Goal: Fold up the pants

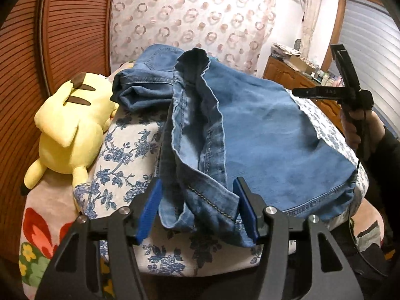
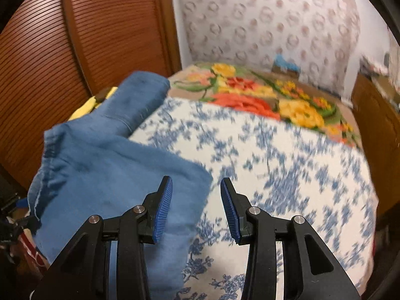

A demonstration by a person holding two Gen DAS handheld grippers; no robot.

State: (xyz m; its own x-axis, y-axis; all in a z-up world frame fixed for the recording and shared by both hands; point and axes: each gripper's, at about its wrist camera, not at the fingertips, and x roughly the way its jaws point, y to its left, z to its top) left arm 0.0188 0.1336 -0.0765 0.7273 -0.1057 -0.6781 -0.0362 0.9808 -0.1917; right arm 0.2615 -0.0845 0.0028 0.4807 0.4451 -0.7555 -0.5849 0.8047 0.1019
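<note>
One pair of soft, limp denim pants (image 1: 262, 135) lies folded on the bed (image 1: 130, 147) beside the yellow plush toy (image 1: 67, 130). Both jaws stand open, gripping nothing; grab the thick hem nearest the left gripper (image 1: 197, 210).

Right wrist view motion-blurred across floral bedspread (image 2: 287, 175); plush toy (image 2: 92, 103) mostly hidden behind pants (image 2: 105, 170); small blue item beyond bedspread unidentifiable.

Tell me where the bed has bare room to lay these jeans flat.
Free: the blue-floral sheet between the jeans and the flowered blanket. Crowded: the wardrobe side, where the yellow plush lies against the jeans.
</note>
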